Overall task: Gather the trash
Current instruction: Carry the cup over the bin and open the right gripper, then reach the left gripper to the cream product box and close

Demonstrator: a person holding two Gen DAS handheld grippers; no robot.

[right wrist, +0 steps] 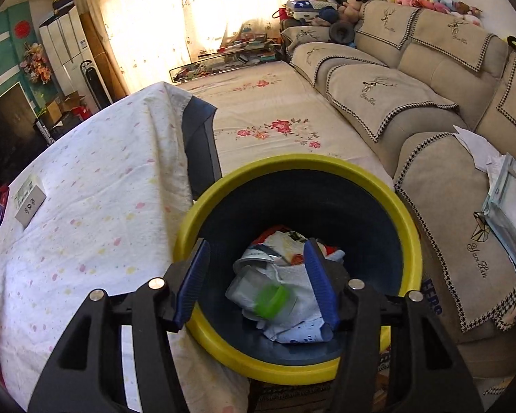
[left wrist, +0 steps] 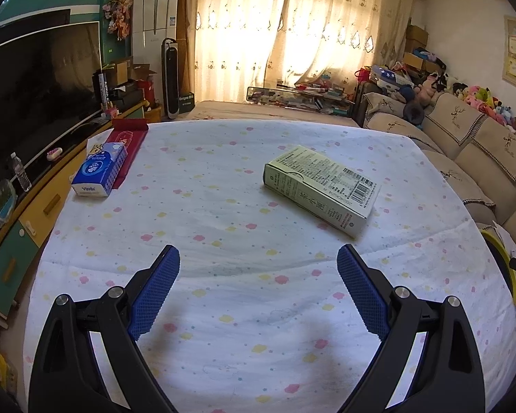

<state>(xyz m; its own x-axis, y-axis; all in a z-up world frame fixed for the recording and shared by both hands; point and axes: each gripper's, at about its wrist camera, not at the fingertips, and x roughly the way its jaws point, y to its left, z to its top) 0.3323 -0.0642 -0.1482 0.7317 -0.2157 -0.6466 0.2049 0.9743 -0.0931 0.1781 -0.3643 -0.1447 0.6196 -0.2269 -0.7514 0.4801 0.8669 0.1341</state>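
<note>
My right gripper (right wrist: 258,251) hangs over the yellow-rimmed dark bin (right wrist: 292,163) beside the table, jaws apart and open. Below and between them a clear container with a green cap (right wrist: 271,301), blurred, lies free of the pads on crumpled wrappers and paper (right wrist: 292,323) inside the bin. My left gripper (left wrist: 258,254) is open over the flower-print tablecloth (left wrist: 223,309), with nothing between its fingers. A pale green carton (left wrist: 321,189) lies flat on the cloth ahead and to the right of it; the right wrist view shows this carton (right wrist: 30,203) at the far left.
A blue tissue pack (left wrist: 99,172) and a red box (left wrist: 128,137) sit at the table's far left corner. The bin's rim (left wrist: 502,251) shows off the table's right edge. A beige sofa (right wrist: 430,103) with papers (right wrist: 505,199) stands right of the bin; a TV cabinet (left wrist: 34,213) runs along the left.
</note>
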